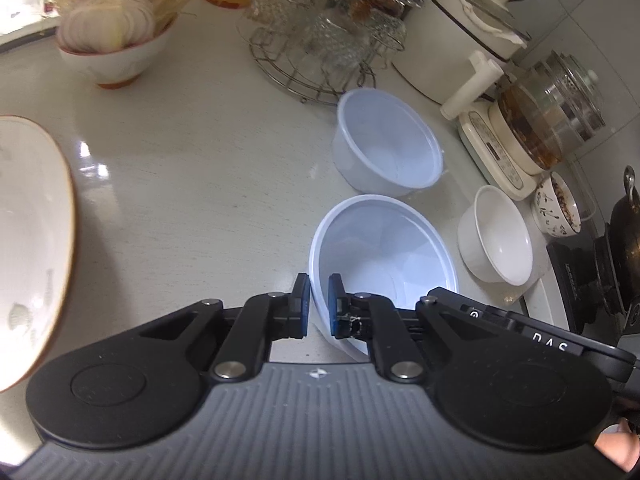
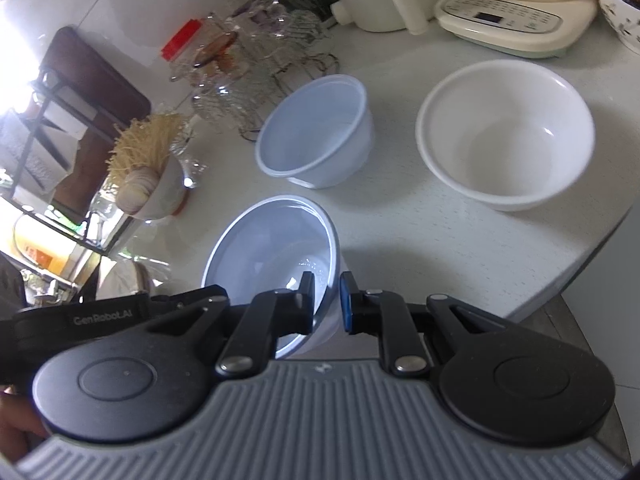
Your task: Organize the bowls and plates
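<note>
We see a pale bluish-white plastic bowl (image 1: 384, 252), a second one the same tint (image 1: 386, 140), and a plain white ceramic bowl (image 2: 506, 132). Our black grippers carry blue pads (image 1: 305, 300). A white bowl with dark floral sprigs (image 1: 556, 204) stands by a cream appliance (image 2: 508, 20) on the speckled off-white counter (image 1: 192, 168).

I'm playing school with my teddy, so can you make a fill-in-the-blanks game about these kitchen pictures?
1. Both grippers pinch the rim of the same pale blue plastic ____.
2. The left gripper and the right gripper each have their jaws ____ on that rim.
3. The garlic bulb sits in a white bowl with an ____ foot.
4. The drinking glasses rest on a round ____ rack.

Missing words: bowl; shut; orange; wire
</note>
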